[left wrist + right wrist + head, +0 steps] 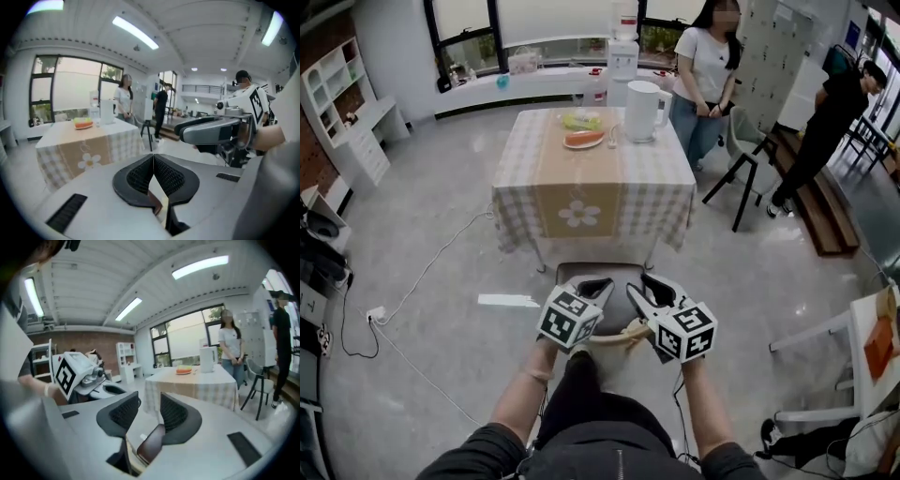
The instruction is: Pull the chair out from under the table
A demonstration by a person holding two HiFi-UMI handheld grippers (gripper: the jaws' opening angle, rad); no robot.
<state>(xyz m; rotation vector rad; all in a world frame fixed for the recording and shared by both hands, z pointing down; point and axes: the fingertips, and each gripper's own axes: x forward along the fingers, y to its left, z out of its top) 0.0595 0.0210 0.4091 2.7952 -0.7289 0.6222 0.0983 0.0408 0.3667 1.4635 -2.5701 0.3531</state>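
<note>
The chair (592,275) stands pulled back from the checked-cloth table (592,192), its brown seat between the table's near edge and my knees. Both grippers hover above it, side by side, touching nothing. My left gripper (598,284) is shut with nothing in it; in its own view the ribbed pads (140,174) meet in one line, with a bit of brown chair (157,204) below. My right gripper (641,286) is open, a clear gap between its pads (174,411), and the chair seat (151,442) shows under them. Each gripper shows in the other's view: right gripper (185,131), left gripper (112,390).
On the table stand a white jug (644,111) and a plate of food (584,141). Two people (705,66) (827,122) stand at the back right near a grey chair (742,150). A cable (427,272) crosses the floor at left. A white table (862,328) is at right.
</note>
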